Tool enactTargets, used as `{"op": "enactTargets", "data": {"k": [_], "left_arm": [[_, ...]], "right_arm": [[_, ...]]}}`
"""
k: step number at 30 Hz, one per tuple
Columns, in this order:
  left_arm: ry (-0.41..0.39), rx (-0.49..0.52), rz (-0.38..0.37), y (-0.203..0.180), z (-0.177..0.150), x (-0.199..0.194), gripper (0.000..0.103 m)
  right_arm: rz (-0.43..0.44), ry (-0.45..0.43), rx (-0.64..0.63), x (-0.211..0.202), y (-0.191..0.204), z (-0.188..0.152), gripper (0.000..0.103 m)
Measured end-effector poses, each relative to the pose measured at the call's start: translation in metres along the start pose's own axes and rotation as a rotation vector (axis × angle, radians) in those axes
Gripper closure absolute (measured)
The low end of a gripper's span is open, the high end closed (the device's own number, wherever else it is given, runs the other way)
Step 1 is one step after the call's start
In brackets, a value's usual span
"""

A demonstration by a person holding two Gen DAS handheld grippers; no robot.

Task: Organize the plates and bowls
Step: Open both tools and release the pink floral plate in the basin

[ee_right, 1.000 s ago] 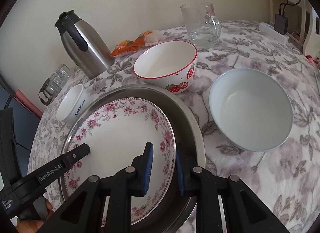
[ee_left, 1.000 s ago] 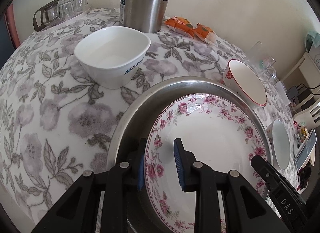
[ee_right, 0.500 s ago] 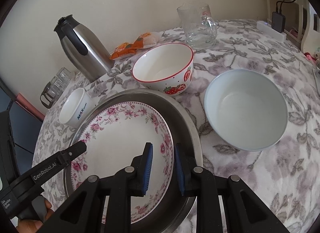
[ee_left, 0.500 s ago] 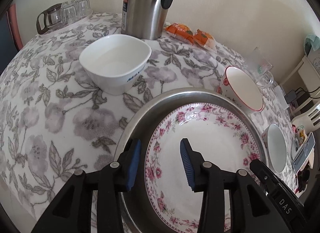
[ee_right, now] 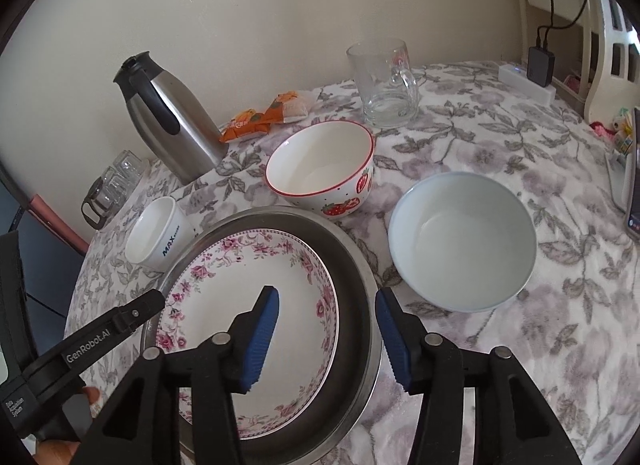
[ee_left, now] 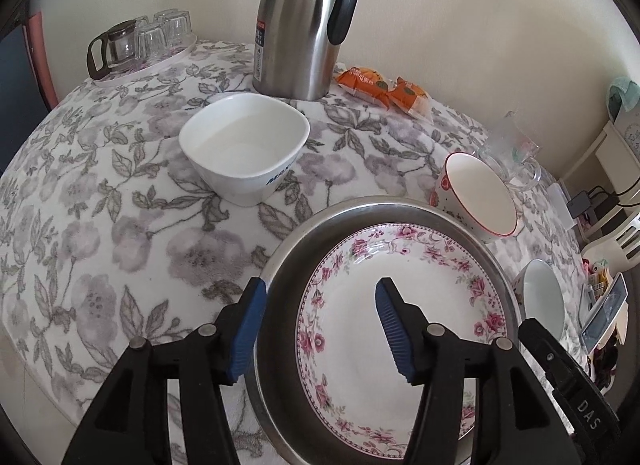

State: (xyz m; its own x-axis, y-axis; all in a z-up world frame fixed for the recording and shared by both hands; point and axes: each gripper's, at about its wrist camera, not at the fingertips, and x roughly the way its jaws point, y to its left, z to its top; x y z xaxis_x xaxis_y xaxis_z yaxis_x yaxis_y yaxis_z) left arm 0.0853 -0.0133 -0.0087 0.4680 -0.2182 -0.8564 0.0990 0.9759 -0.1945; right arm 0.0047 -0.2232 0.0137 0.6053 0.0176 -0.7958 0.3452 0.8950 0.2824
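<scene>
A white plate with a pink floral rim (ee_left: 420, 285) (ee_right: 224, 285) lies inside a round metal pan (ee_left: 360, 207) (ee_right: 352, 265). My left gripper (ee_left: 320, 297) hangs above their left edge. Its jaws are opening, and both rims lie below the gap, untouched by the pads. My right gripper (ee_right: 326, 301) is also opening, above the right edge, and its pads are clear of the rims. On the cloth stand a square white bowl (ee_left: 244, 149) (ee_right: 154, 233), a strawberry bowl (ee_left: 480, 193) (ee_right: 320, 169) and a pale blue bowl (ee_right: 462, 241) (ee_left: 542, 301).
A steel thermos (ee_left: 304, 25), orange snack packs (ee_left: 384, 89) and a glass mug (ee_right: 384, 85) stand at the back by the wall. A tray of glasses (ee_left: 140, 45) sits at the far left. A phone (ee_right: 632, 193) and a power strip (ee_right: 528, 81) lie at the right.
Both grippers were closed on the floral plate's rim and have opened wide, letting it go. Both have risen a little, and the plate rests in the pan.
</scene>
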Motion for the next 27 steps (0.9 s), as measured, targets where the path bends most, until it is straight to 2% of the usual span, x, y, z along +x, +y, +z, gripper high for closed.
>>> {"op": "enactTargets", "data": {"k": [3,5,6,13,15,17,19,27], "left_arm": [[0.006,0.007,0.026,0.0,-0.001,0.0,0.043],[0.01,0.01,0.042,0.0,-0.002,0.001,0.024],[0.009,0.009,0.046,0.001,-0.002,0.001,0.021],[-0.008,0.005,0.096,0.004,-0.001,0.001,0.017],[-0.005,-0.002,0.098,0.006,-0.001,0.002,0.017],[-0.002,-0.011,0.091,0.007,0.001,0.003,0.015],[0.0,-0.025,0.08,0.008,0.003,0.004,0.005],[-0.09,-0.041,0.056,0.004,0.017,-0.002,0.004]], "right_arm": [[-0.021,-0.002,-0.032,-0.001,0.005,-0.002,0.037],[-0.033,0.002,-0.049,0.001,0.008,-0.003,0.033],[-0.036,0.005,-0.054,0.002,0.008,-0.004,0.03],[-0.063,0.008,-0.061,0.006,0.007,-0.005,0.011],[-0.074,0.007,-0.07,0.006,0.007,-0.004,0.0],[-0.086,0.0,-0.079,0.006,0.008,-0.003,0.0],[-0.09,-0.001,-0.082,0.008,0.009,-0.002,0.0],[-0.111,-0.038,-0.037,0.007,0.004,0.009,0.0]]}}
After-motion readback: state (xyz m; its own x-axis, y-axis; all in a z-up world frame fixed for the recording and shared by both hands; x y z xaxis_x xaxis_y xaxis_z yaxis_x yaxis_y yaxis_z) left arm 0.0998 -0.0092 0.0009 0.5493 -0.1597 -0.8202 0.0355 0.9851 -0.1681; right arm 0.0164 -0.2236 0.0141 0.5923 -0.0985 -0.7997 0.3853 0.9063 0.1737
